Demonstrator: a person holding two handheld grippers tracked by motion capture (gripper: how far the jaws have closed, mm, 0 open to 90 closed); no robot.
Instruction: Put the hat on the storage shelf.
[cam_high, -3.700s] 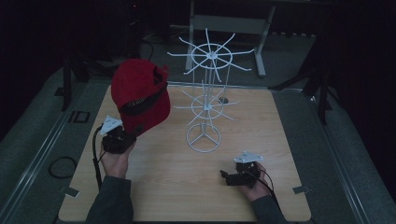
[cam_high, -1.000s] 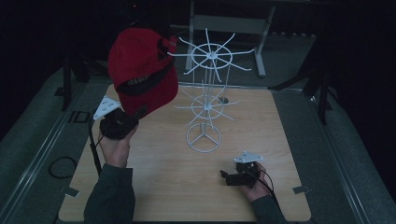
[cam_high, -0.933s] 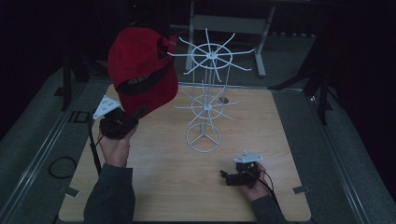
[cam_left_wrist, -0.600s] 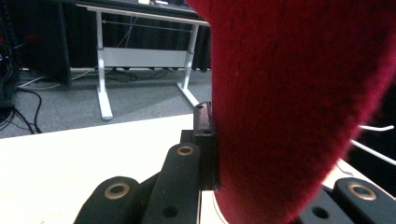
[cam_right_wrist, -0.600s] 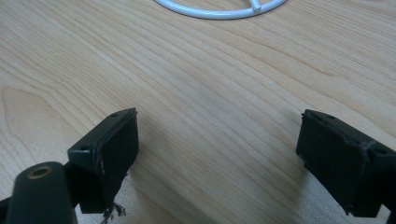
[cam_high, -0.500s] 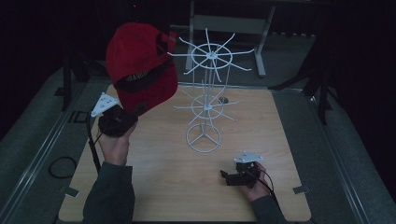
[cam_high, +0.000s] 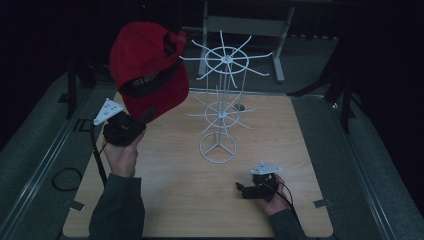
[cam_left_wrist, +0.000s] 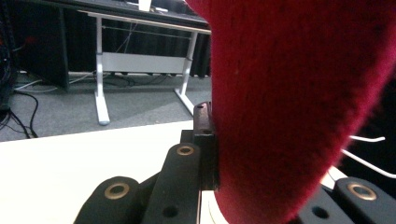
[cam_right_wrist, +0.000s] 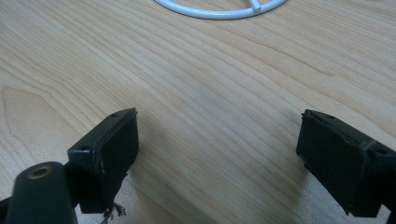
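Currently left gripper (cam_high: 131, 125) raised at table's left side, jaws pinching red cap (cam_high: 150, 75) by brim edge; cap hangs above, just left of white wire rack (cam_high: 222, 102). Right gripper (cam_high: 247, 190) rests on table (cam_high: 165, 200) near-right, jaws spread, nothing between. Risks: thin brim grip slipping, cap dropping; cap snagging rack's top spokes, tipping light stand. Hard to tell: grip depth behind cap fabric; which spoke is target; dim lighting blurs rack's far spokes.

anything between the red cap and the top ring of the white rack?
Nothing visible. The left tool holds the cap up beside the rack, at top-tier height, its far edge already near the closest prongs. The gap between them looks open.
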